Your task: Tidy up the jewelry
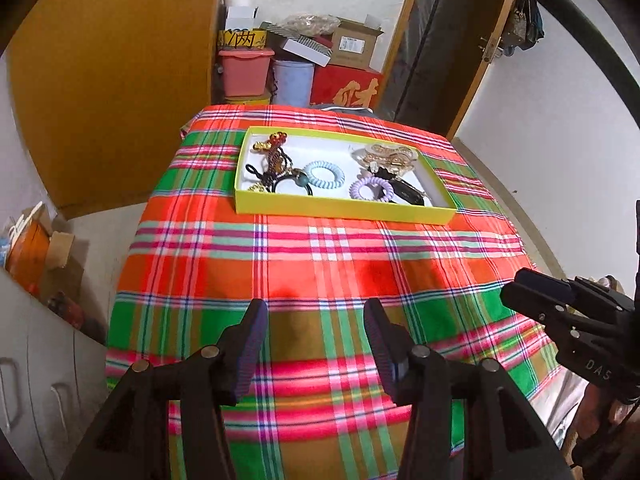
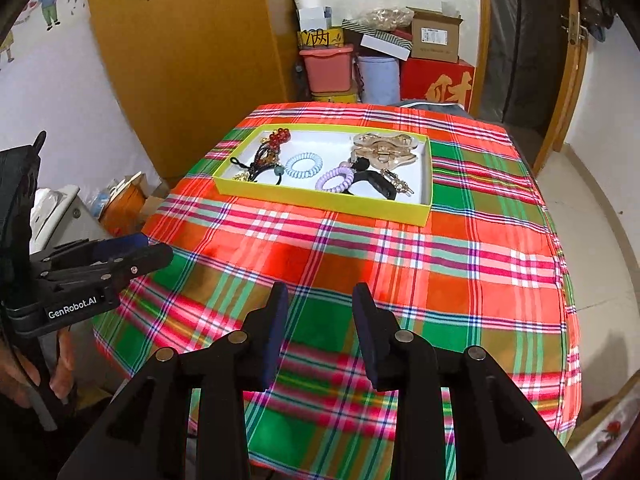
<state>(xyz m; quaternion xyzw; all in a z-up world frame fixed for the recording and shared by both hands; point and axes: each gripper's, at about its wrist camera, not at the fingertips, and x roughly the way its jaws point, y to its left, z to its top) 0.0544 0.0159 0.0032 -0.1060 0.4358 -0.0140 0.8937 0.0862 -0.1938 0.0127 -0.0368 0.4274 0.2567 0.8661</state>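
The counter (image 1: 320, 272) is covered by a plaid cloth (image 2: 400, 264) in red, green and pink. A shallow yellow tray (image 1: 344, 210) with a white floor sits on the far half of the cloth, well apart from both tools.

Tray contents, left to right as seen from the left wrist view:
- a tangle of black cords with red beads (image 1: 277, 138) and gold pieces, at the left end;
- 1 pale blue coil hair tie (image 1: 325, 175), lying flat near the middle;
- 1 lilac coil hair tie (image 1: 371, 190), just beside the blue one and close to the near wall;
- a clear, gold-trimmed hair claw (image 2: 386, 148) at the far right;
- a black clip (image 2: 376, 186) touching the lilac tie; a gold item lies against it, too small to identify with confidence.

All jewelry visible is inside the tray; the cloth in front of it carries nothing else.

The left hand-held gripper (image 1: 316, 320) hovers over the near part of the cloth with its 2 fingers spread wide and nothing between them. The right hand-held gripper (image 2: 320, 304) is likewise above the near edge, fingers parted, somewhat less widely, and empty. Each tool shows at the edge of the other's view.

Beyond the counter stand a pink bin (image 2: 328, 68), a pale blue bucket (image 2: 378, 80), a red box (image 2: 438, 80) and cardboard boxes (image 2: 436, 38), beside a wooden wardrobe (image 2: 180, 48).
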